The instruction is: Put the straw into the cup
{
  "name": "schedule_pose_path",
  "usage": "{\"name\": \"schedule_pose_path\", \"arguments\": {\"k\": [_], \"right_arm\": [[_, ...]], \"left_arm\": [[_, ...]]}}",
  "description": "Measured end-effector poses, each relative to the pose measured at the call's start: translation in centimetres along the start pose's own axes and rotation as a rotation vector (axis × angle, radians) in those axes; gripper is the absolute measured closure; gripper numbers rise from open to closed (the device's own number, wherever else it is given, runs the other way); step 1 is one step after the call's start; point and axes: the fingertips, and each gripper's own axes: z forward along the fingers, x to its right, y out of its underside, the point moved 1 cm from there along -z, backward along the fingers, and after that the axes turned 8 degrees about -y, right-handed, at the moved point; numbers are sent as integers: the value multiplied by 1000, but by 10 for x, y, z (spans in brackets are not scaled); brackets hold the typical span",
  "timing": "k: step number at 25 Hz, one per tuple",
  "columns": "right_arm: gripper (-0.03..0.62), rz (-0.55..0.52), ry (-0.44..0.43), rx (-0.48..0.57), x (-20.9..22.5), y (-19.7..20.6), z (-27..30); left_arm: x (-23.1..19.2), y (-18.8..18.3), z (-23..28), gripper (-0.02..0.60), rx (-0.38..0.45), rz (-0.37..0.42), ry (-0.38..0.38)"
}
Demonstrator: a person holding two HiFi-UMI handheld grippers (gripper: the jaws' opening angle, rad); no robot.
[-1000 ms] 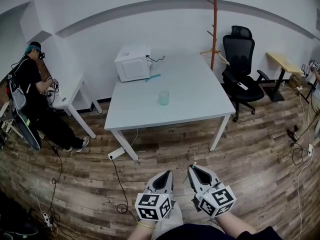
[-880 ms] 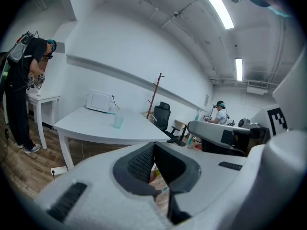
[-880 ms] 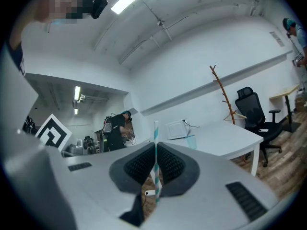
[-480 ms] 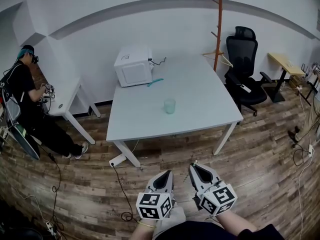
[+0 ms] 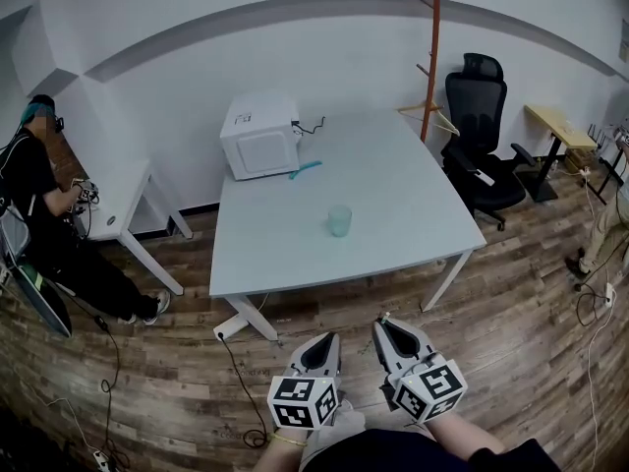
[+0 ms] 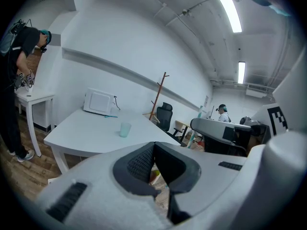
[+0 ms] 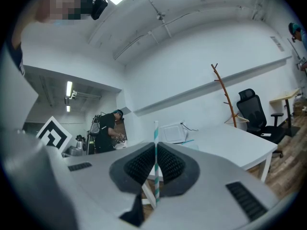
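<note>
A pale green translucent cup point(image 5: 340, 220) stands upright near the middle of the white table point(image 5: 403, 180); the left gripper view shows the cup point(image 6: 125, 129) too. Both grippers hang over the wooden floor, short of the table's front edge. My right gripper point(image 5: 381, 328) is shut on a white-and-teal striped straw point(image 7: 155, 163), which stands upright between its pads and pokes above the jaws. My left gripper point(image 5: 328, 342) is beside it, jaws together with nothing between them point(image 6: 154, 145).
A white box-shaped appliance point(image 5: 260, 134) sits at the table's back left, a thin teal stick point(image 5: 306, 169) beside it. A black office chair point(image 5: 480, 131) and a wooden coat stand point(image 5: 430, 52) are at the right. A person point(image 5: 37, 200) works at a small side table. A cable point(image 5: 234, 362) crosses the floor.
Both grippers and my view have come closer to the table; the cup and table edge now sit lower and nearer in the head view. The grip on the straw is unchanged.
</note>
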Motion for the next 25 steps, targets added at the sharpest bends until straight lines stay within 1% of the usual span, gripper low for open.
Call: {"name": "schedule_pose_path", "arguments": {"k": [13,20,25], "right_arm": [[559,-2,12,0,14,-3,60],[559,-5,25,13,22,-8,77],[559,-4,18,19,29,-12,88]], "left_arm": [[-40,-22,38,563,-12,3,26],[-50,-28,53,563,-26,14,44],[-57,-33,64,563,-26,8,41]]}}
